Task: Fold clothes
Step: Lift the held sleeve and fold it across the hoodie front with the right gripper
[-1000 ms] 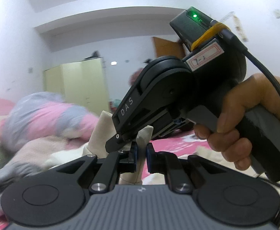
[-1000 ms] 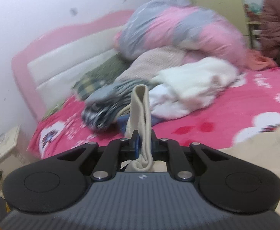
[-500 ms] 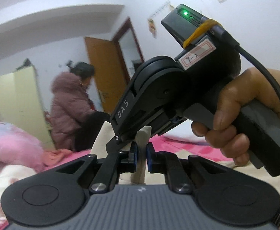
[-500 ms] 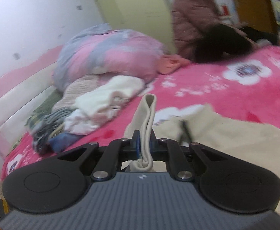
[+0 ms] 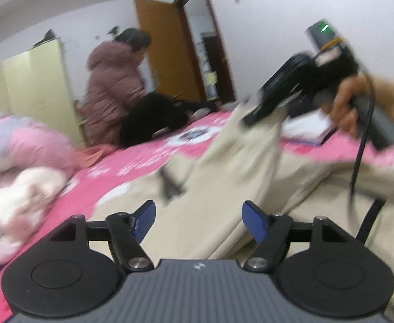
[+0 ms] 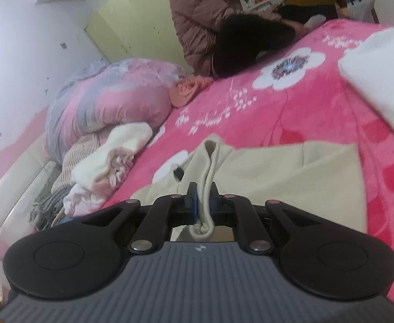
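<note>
One hand-held gripper, L (image 5: 198,218), now let go; R (image 6: 203,206) still pinches cream garment (image 6: 291,172).

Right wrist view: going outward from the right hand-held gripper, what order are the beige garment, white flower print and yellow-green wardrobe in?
1. Beige garment: clamped in the right hand-held gripper.
2. White flower print: on the pink blanket, ahead and right.
3. Yellow-green wardrobe: against the far wall, upper left.

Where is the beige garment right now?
The beige garment lies on the pink floral bedspread, right of the clothes pile. One bunched edge is clamped in the right gripper; the left gripper hangs open above it.
</note>
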`<state>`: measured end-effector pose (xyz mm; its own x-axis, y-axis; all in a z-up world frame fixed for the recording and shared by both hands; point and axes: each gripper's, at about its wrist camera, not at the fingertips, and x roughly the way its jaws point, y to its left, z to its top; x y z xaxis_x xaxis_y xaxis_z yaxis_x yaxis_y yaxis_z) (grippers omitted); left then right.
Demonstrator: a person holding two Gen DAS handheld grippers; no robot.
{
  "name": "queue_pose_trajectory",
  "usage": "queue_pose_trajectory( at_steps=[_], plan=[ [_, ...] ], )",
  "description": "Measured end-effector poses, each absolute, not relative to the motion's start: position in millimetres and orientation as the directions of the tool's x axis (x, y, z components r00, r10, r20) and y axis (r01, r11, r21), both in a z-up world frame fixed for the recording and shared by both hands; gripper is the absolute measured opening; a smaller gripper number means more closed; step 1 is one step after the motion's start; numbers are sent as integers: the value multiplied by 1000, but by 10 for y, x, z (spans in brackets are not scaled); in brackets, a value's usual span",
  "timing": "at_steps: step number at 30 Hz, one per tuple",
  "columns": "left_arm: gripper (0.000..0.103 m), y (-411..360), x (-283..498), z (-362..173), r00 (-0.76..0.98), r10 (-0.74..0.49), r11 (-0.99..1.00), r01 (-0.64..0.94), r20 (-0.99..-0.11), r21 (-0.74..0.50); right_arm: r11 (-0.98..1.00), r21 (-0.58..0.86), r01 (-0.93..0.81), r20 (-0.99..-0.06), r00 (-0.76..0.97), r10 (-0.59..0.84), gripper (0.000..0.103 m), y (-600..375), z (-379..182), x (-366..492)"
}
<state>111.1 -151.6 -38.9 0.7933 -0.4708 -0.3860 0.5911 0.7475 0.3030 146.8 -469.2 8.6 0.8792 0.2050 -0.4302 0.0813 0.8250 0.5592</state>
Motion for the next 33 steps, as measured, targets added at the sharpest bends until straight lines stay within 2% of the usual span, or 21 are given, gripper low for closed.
queue_pose_trajectory(
  at_steps=[7,11,13,16,19,24,28,33],
  plan=[
    [76,-993,1066,-458,837,-322,810,485,-442,329,833,539,123,-446,881,159,5,-4897,87,1460],
    [76,-892,1121,-543,846,-227,851,413,-483,323,828,546,129,-423,895,139,5,-4947,72,1404],
    [76,-798,1134,-552,839,-194,878,380,-509,292,843,509,172,-463,880,101,5,-4969,-70,1395],
    [72,-640,1123,-569,826,-144,914,322,-545,248,807,535,252,-540,836,97,5,-5091,-395,1396],
    [72,-462,1148,-560,812,-132,939,286,-568,190,773,569,280,-553,826,108,5,-5149,-533,1359],
    [72,-280,1192,-573,796,-142,960,257,-589,116,799,554,234,-499,862,94,5,-5075,-321,1315],
    [72,-196,1192,-583,785,-167,963,260,-597,73,796,524,303,-579,812,72,5,-5095,-555,1320],
    [72,-158,1191,-596,780,-169,959,270,-603,81,771,571,284,-526,847,77,5,-5131,-472,1273]
  ],
)
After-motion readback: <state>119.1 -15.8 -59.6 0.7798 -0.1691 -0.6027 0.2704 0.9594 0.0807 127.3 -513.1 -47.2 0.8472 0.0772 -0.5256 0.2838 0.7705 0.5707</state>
